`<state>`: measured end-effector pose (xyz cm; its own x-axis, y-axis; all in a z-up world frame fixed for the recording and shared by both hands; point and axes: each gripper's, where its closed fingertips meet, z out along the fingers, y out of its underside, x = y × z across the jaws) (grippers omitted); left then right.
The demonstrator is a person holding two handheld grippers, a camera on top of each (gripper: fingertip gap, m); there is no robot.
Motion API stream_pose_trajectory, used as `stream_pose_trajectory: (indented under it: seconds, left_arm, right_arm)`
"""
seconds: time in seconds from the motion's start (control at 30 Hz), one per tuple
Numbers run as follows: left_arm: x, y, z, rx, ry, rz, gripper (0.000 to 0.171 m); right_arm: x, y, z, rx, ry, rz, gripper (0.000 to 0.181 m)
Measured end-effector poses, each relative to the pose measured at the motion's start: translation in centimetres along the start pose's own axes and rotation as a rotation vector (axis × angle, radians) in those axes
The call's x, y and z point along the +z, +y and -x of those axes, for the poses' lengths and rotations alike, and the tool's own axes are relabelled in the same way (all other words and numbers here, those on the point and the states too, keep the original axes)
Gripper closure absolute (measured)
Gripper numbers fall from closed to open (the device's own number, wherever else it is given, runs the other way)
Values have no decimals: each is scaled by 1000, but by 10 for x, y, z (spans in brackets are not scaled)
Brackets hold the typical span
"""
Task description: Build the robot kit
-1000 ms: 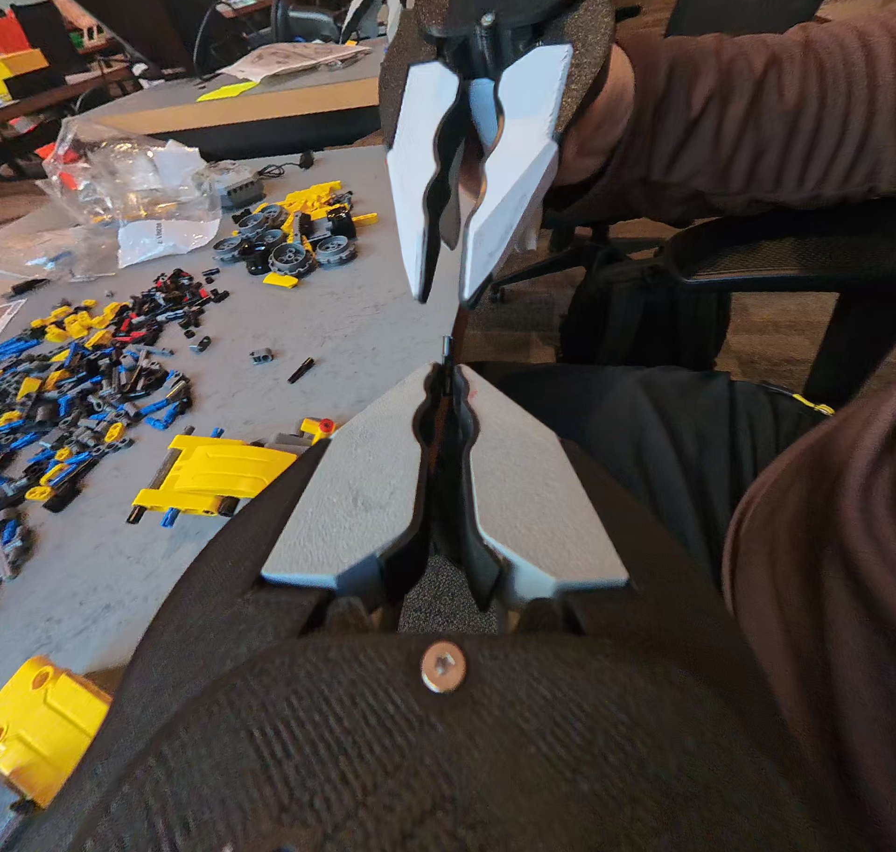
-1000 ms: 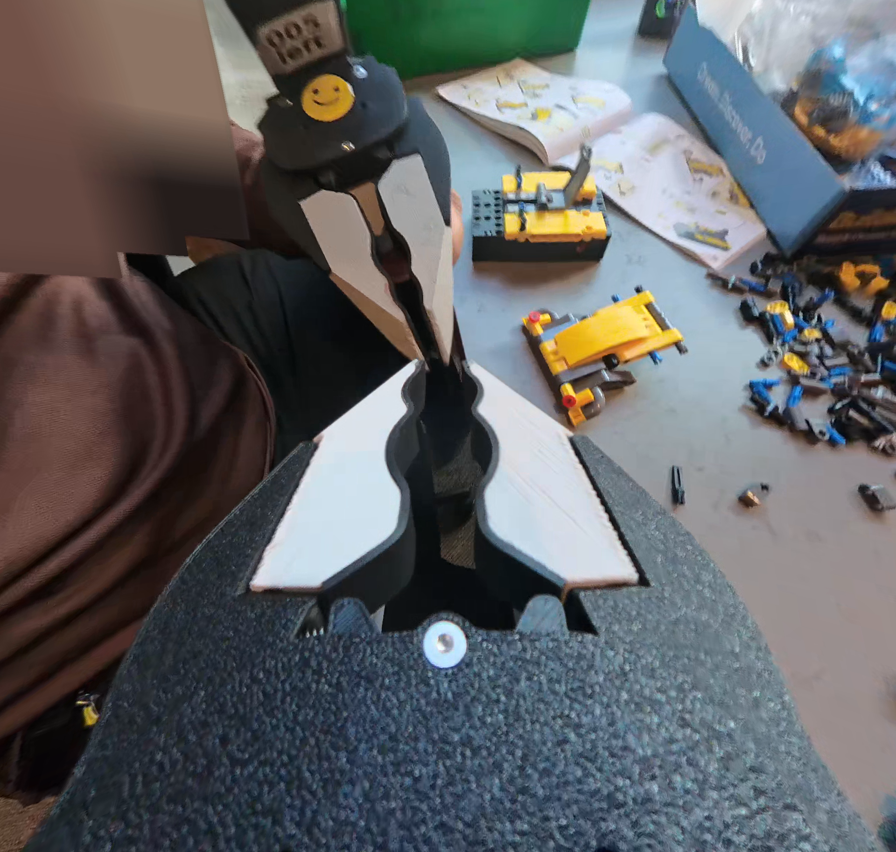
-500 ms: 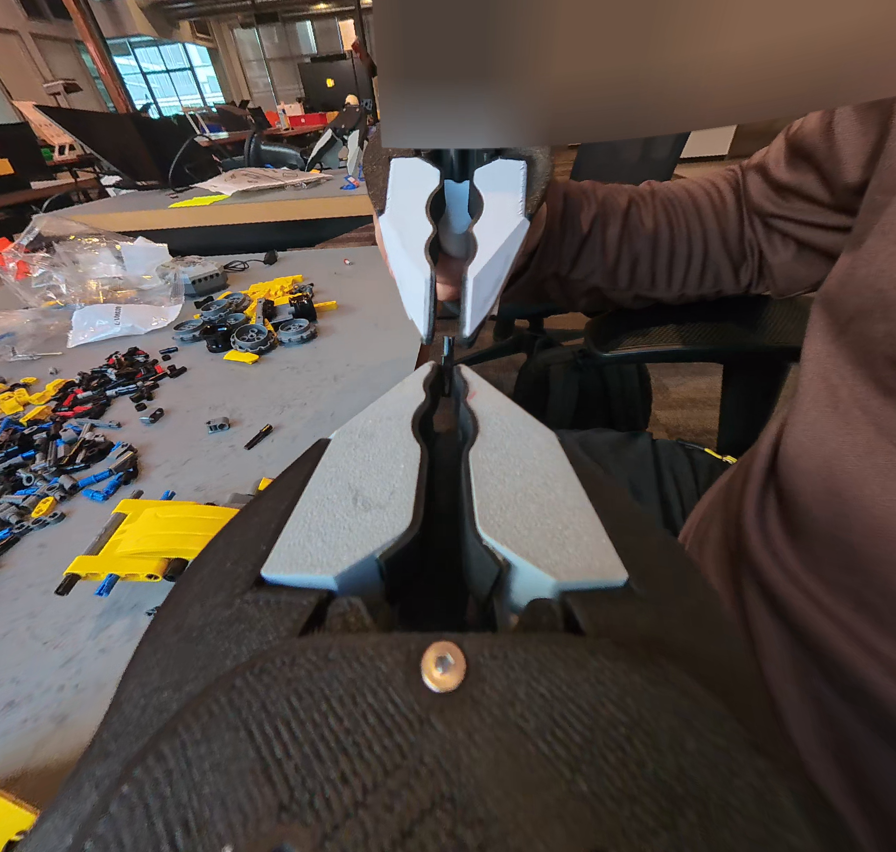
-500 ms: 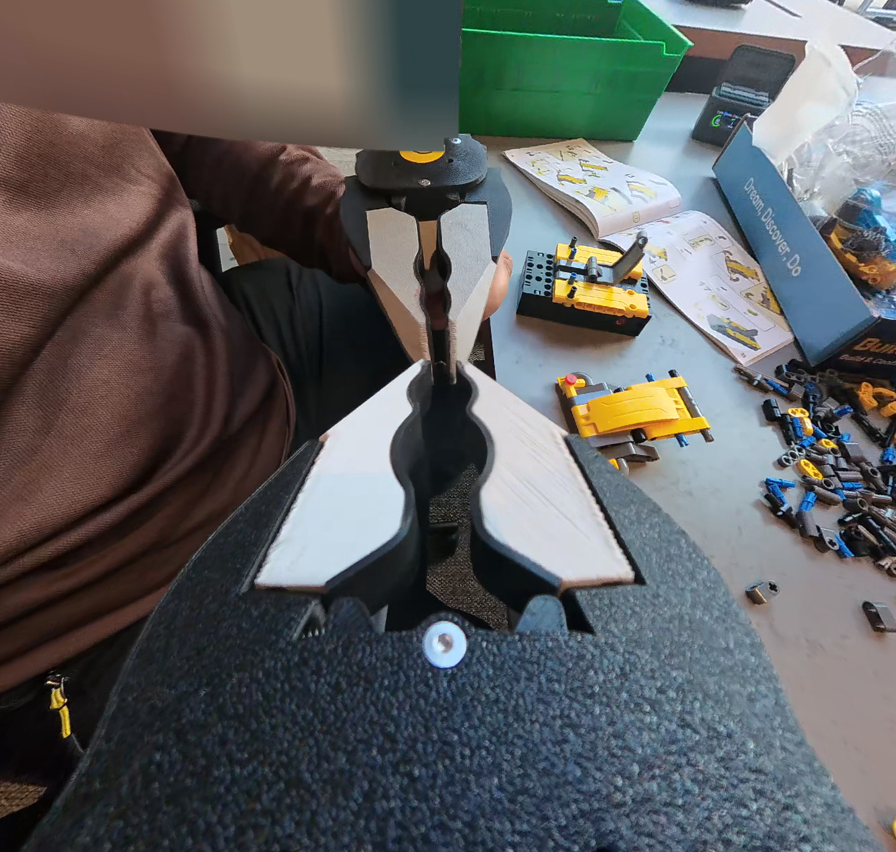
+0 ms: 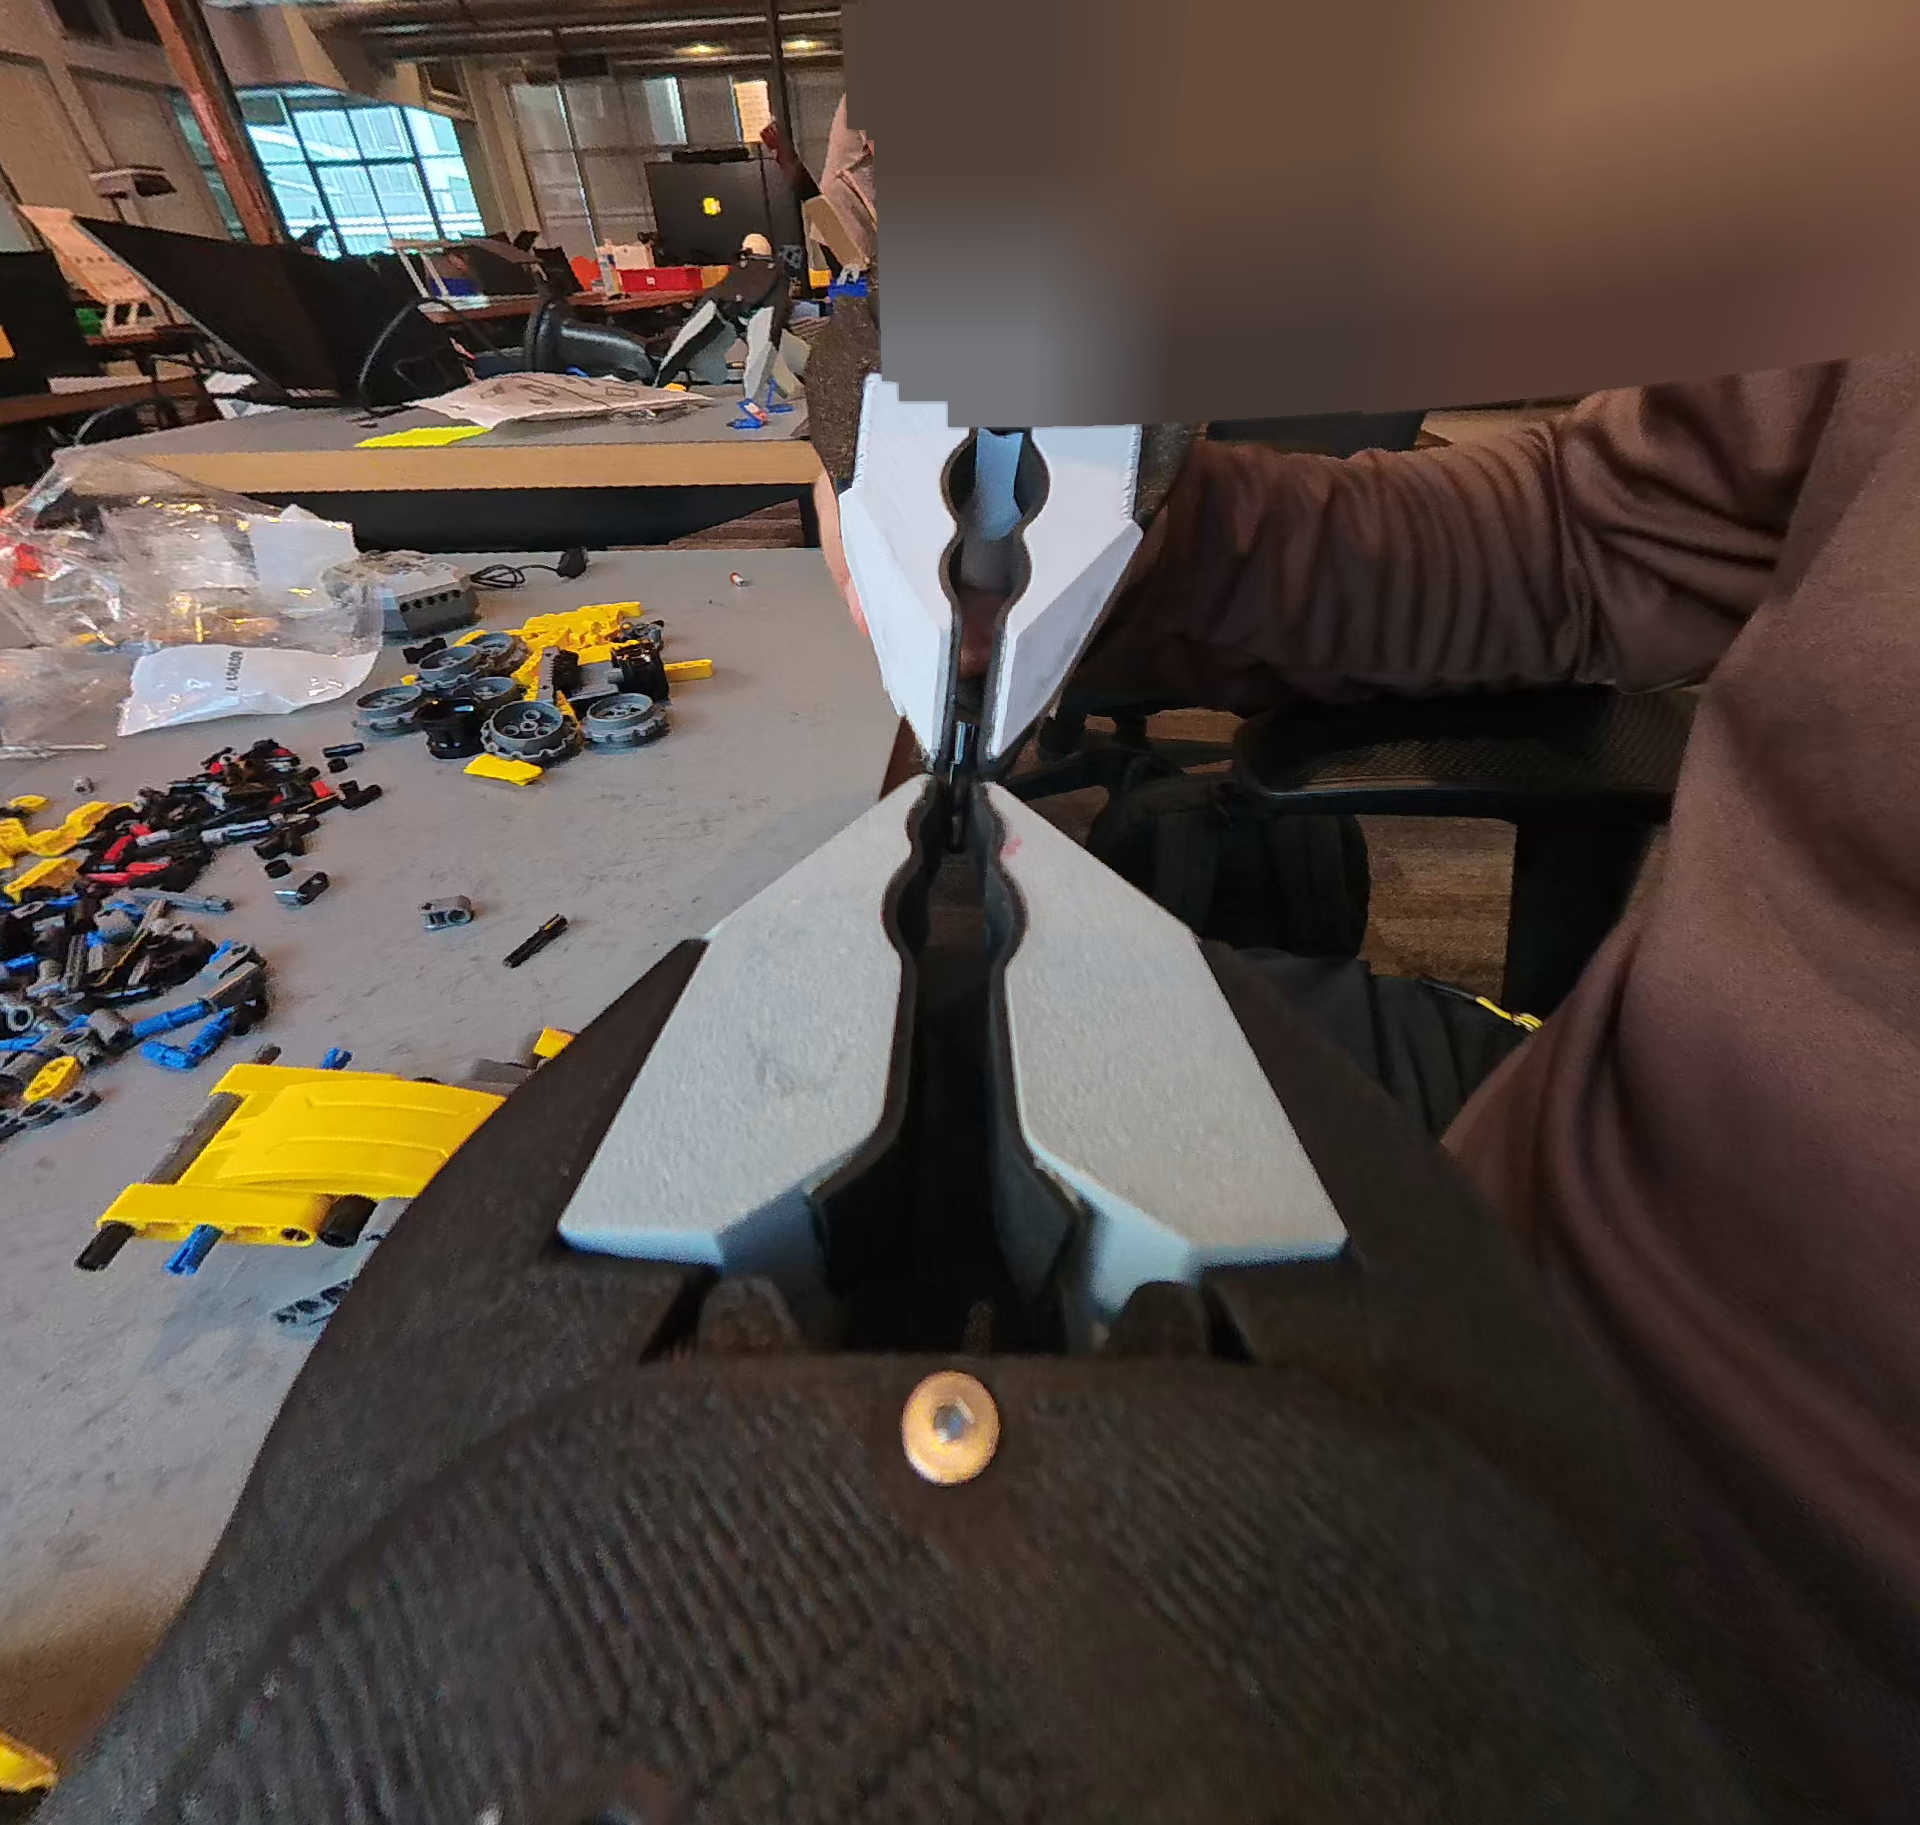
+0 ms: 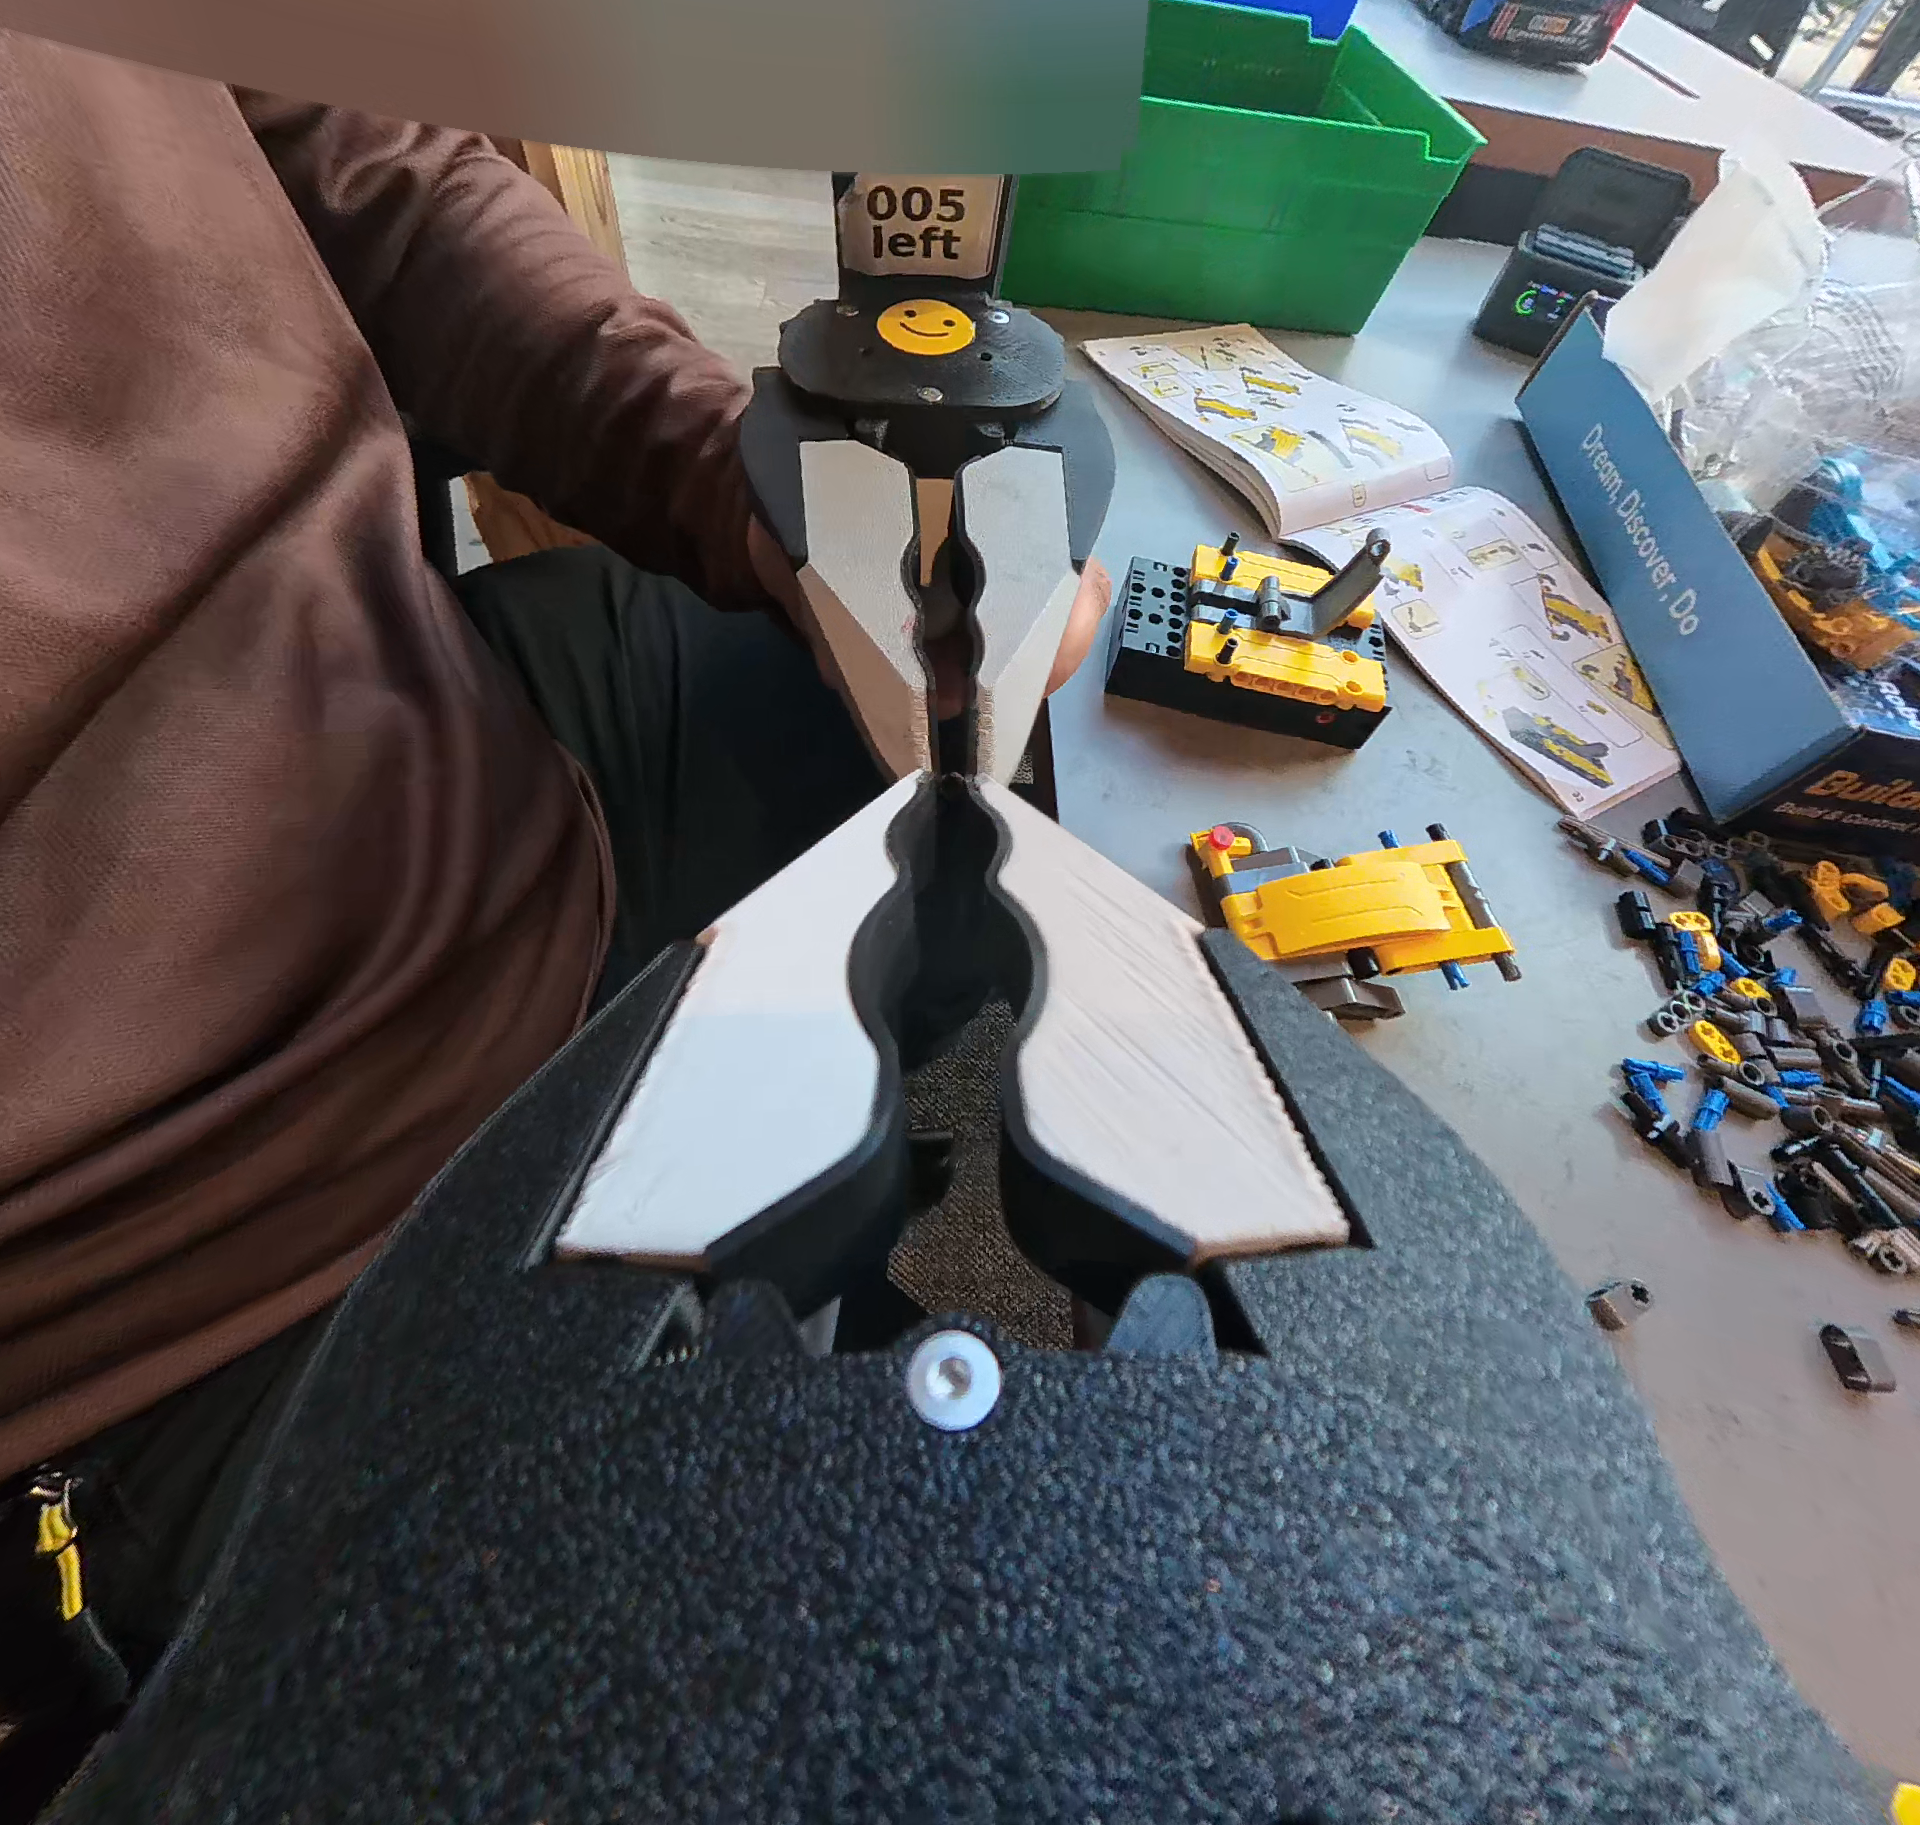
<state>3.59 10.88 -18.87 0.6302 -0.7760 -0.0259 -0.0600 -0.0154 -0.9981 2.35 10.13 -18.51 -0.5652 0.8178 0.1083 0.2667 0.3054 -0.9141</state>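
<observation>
Blur patches cover the top of both views; your fingertips mostly hide the held part, so its shape is hard to make out. It's a thin black rod-like plastic piece (image 5: pixel 957 752), dark and narrow, held in the air off the grey table's (image 5: pixel 644 840) edge, over your lap. Your left gripper (image 5: pixel 953 807) is closed on one end of it; your right gripper (image 6: pixel 951 786) is clamped on the other, tips nearly touching. Yellow brick panel assembly (image 6: pixel 1351 908) sits nearest on the table.
</observation>
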Motion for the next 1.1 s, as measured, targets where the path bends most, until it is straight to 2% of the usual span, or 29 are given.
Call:
stream_pose_trajectory:
  seconds: [0.1,0.17,0.27,0.47,0.57,0.7,0.87,1.1]
  left_arm:
    - [-3,2,7,-30,-49,11,165]
    - [-11,6,13,-66,-105,37,144]
    - [-36,26,18,-119,-222,129,139]
    - [-70,60,-11,-312,-235,132,143]
    - [-77,65,-10,-314,-216,141,145]
    - [-87,81,-1,-326,-208,184,146]
    - [-92,92,3,-429,-185,164,149]
    - [-104,109,6,-436,-249,216,149]
  right_arm:
    - [2,0,-6,25,18,-3,180]
    - [5,-5,-13,35,33,-3,180]
    - [7,-23,-32,38,83,-18,180]
    - [23,-61,-80,34,134,-60,180]
    - [34,-76,-99,12,118,-126,180]
    - [45,-82,-120,25,91,-175,180]
    - [53,-86,-151,12,119,-165,180]
    - [65,-91,-169,-27,87,-133,180]
